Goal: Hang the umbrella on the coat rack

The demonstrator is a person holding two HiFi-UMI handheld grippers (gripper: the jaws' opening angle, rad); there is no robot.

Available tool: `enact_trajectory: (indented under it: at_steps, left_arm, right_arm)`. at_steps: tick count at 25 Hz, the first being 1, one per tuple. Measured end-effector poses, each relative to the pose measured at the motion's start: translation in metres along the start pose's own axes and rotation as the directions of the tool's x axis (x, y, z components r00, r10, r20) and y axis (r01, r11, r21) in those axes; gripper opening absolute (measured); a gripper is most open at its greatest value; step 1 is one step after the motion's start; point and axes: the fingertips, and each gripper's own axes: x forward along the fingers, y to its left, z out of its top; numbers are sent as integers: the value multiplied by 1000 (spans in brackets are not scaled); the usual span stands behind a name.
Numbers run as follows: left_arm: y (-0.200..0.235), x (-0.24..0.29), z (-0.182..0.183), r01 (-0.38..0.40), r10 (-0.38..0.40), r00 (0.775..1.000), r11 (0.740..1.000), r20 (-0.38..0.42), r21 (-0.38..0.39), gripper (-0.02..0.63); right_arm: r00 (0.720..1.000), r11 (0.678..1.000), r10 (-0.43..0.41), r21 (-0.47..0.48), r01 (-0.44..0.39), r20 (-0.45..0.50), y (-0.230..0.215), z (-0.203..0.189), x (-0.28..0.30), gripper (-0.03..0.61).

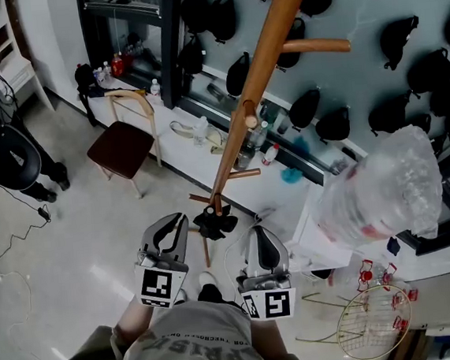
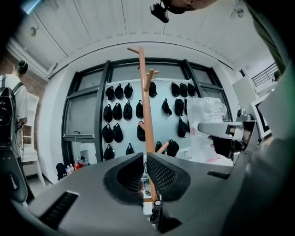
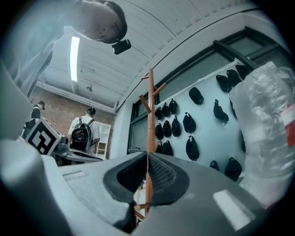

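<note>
The wooden coat rack (image 1: pixel 265 60) rises as a slanted pole with side pegs, and its foot stands just ahead of both grippers. A crumpled black umbrella (image 1: pixel 213 222) lies at that foot, between the two gripper tips. My left gripper (image 1: pixel 181 219) is to its left and my right gripper (image 1: pixel 255 231) to its right. In the left gripper view the jaws (image 2: pixel 144 159) are shut, with the rack (image 2: pixel 147 120) behind them and a small dark cylinder (image 2: pixel 156 209) just below. In the right gripper view the jaws (image 3: pixel 147 156) are shut in front of the rack (image 3: pixel 150 120). I see nothing between either pair.
A wooden chair with a dark red seat (image 1: pixel 120 146) stands to the left. A white ledge with bottles (image 1: pixel 205 134) runs behind the rack. A big clear plastic bundle (image 1: pixel 388 187) and a wire basket (image 1: pixel 369 323) are to the right. Black caps (image 1: pixel 401 39) hang on the wall. A person with a backpack (image 3: pixel 83 133) stands far off.
</note>
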Motion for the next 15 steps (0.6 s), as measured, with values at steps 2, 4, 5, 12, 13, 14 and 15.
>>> enact_trajectory:
  at_steps: [2,4,5,12,13,14,15]
  left_arm:
    - [2,-2,4,-20,20,1000,1000,20,13,16]
    - [1,-4,6,-30,29,999,999,28,22,11]
    - [0,-4,8,-27,26,999,999,35,25,11]
    - [-7,-5,3,-3,3,1000,999,13,36,11]
    - [-8,-4,4,0,0,1000,999,17,40,11]
    - [-8,-4,6,3,-4,1000,999,24,46,11]
    - [-8,-4,7,5,-7,1000,999,29,50,11]
  right_arm:
    - [1000,1000,-13,-6,13,3,-1,3,-1,2]
    - [1000,1000,-22,-6,22,9,-3,7,-1,2]
    - [1000,1000,-24,-5,24,13,-4,9,-1,2]
    - [999,1000,-13,-11,13,31,0,15,-1,2]
    - [999,1000,-11,-11,12,32,0,15,-1,2]
    - [999,1000,-10,-12,10,33,1,16,0,2]
    - [999,1000,-8,-14,8,35,2,16,0,2]
